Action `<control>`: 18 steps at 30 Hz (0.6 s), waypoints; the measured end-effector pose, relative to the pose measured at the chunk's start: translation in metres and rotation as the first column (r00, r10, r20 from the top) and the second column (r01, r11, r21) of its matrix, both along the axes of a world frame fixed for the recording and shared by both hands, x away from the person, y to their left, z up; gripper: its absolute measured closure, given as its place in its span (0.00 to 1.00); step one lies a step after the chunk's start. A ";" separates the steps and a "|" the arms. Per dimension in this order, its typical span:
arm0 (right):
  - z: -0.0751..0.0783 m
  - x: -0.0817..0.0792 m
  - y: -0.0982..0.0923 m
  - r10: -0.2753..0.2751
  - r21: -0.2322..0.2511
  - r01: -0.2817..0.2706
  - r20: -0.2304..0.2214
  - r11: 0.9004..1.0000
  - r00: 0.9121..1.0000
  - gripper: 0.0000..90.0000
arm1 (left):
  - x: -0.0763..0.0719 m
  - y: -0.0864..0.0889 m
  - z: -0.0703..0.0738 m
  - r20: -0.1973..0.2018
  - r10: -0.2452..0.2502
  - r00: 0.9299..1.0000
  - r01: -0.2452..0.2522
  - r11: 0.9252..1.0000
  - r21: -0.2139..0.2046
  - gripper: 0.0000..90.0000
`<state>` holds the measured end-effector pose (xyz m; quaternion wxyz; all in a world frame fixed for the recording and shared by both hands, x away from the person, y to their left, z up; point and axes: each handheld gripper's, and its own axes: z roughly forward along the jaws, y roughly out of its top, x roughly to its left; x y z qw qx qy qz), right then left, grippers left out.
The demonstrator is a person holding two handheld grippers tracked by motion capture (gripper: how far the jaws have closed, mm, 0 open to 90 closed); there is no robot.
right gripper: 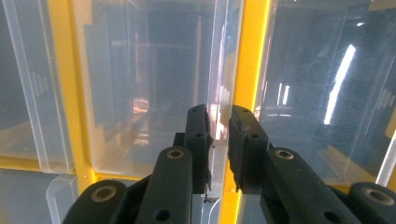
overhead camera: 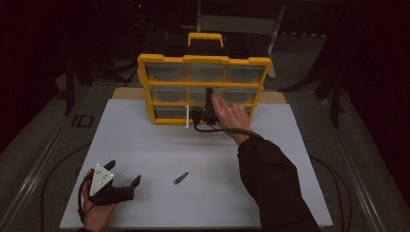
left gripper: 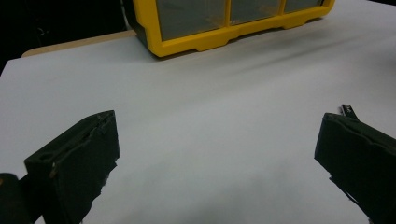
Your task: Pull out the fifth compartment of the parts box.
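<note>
My right gripper (right gripper: 218,140) is up against the yellow organizer (overhead camera: 205,89) at the far edge of the table (overhead camera: 145,145), at its middle row of clear drawers. Its jaws are pinched nearly together on the thin clear edge of a drawer (right gripper: 154,93), right beside a yellow divider (right gripper: 250,51). The edge is see-through and full of glare, so I can barely trace it between the pads. From above, my right hand (overhead camera: 232,116) covers most of that gripper, and only its dark body and cable show. A white strip stands just left of it; I cannot make out what it is.

My left gripper (overhead camera: 112,186) rests near the table's front left corner, jaws spread wide and holding nothing. In its own view both jaws are cut off by the frame, and the right one hides most of a small dark clip (overhead camera: 181,178) lying on the table.
</note>
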<state>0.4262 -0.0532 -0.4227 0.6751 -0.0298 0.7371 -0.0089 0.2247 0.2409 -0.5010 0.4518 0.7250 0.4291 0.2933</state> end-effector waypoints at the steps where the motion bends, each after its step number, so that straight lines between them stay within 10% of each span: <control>1: 0.000 -0.001 0.000 0.004 0.005 -0.004 0.001 1.000 1.000 0.87 | 0.000 0.000 0.000 -0.001 0.000 1.000 0.000 1.000 -0.001 0.01; 18: 0.001 -0.018 -0.003 0.026 -0.013 -0.026 -0.005 1.000 1.000 0.87 | 0.000 0.000 0.000 -0.002 0.000 1.000 0.000 1.000 0.004 0.01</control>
